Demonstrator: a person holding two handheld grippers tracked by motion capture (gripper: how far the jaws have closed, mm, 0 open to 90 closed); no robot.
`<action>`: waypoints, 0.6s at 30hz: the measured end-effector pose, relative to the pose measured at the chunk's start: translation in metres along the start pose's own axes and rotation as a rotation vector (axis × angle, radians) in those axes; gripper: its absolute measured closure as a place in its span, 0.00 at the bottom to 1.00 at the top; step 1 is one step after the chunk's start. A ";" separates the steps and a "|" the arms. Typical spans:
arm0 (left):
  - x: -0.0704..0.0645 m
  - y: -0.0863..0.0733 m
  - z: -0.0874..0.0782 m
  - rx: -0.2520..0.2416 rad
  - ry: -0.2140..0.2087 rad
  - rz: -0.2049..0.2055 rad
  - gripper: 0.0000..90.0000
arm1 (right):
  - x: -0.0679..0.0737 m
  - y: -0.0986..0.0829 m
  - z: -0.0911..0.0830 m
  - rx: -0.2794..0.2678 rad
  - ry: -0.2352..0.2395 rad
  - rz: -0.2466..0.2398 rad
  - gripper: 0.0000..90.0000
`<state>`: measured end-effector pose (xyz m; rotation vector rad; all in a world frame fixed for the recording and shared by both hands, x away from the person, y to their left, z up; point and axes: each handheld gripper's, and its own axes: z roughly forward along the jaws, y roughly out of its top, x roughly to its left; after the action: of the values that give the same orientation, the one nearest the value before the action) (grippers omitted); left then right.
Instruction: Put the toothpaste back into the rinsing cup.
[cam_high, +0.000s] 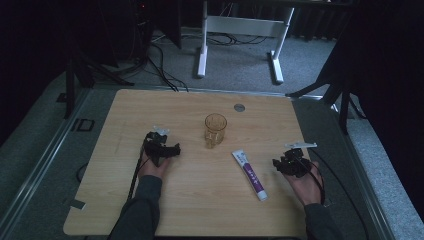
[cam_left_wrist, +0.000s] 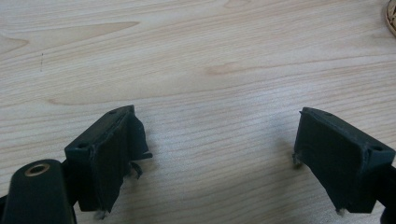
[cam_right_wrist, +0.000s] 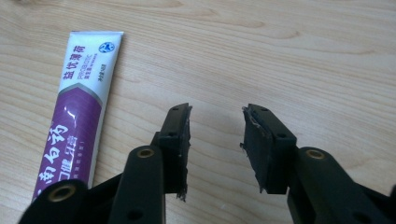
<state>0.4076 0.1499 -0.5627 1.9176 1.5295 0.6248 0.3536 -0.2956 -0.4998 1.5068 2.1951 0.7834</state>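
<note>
Resting low over a pale wooden table (cam_high: 150, 210), two hand-held grippers wait on either side of the work, with nothing yet picked up. At lower right of the high view, the right gripper (cam_high: 286, 165) sits near a purple-and-white toothpaste tube (cam_high: 249, 175), which lies flat on the wood at lower centre, its length running diagonally down the frame. In the right gripper view the same tube (cam_right_wrist: 77, 116) fills the left side, just beside the left jaw but apart from it; the jaws stand moderately apart with only bare wood between them. At centre left of the high view, the left gripper (cam_high: 165, 148) hovers with its jaws spread wide, as the left gripper view confirms, again over bare wood. An amber glass mug (cam_high: 215, 130) stands upright at the middle of the frame, between the two hands and just above the tube's upper end, and appears empty. Judging from this layout, the job looks barely begun: the tube is ungrasped and the mug untouched, so grasping and any placing all remain ahead.
</note>
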 end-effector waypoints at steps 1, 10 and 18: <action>0.000 0.000 0.000 -0.001 0.000 -0.001 0.15 | 0.000 0.000 -0.001 0.000 0.005 0.005 0.69; 0.000 0.000 0.000 -0.001 -0.001 -0.001 0.15 | 0.002 0.006 -0.008 0.054 0.026 0.036 0.74; -0.001 0.000 0.000 -0.002 -0.001 -0.002 0.15 | 0.009 0.013 -0.012 0.084 0.027 0.009 0.80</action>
<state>0.4073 0.1494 -0.5628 1.9144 1.5298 0.6244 0.3527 -0.2864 -0.4821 1.5552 2.2688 0.7260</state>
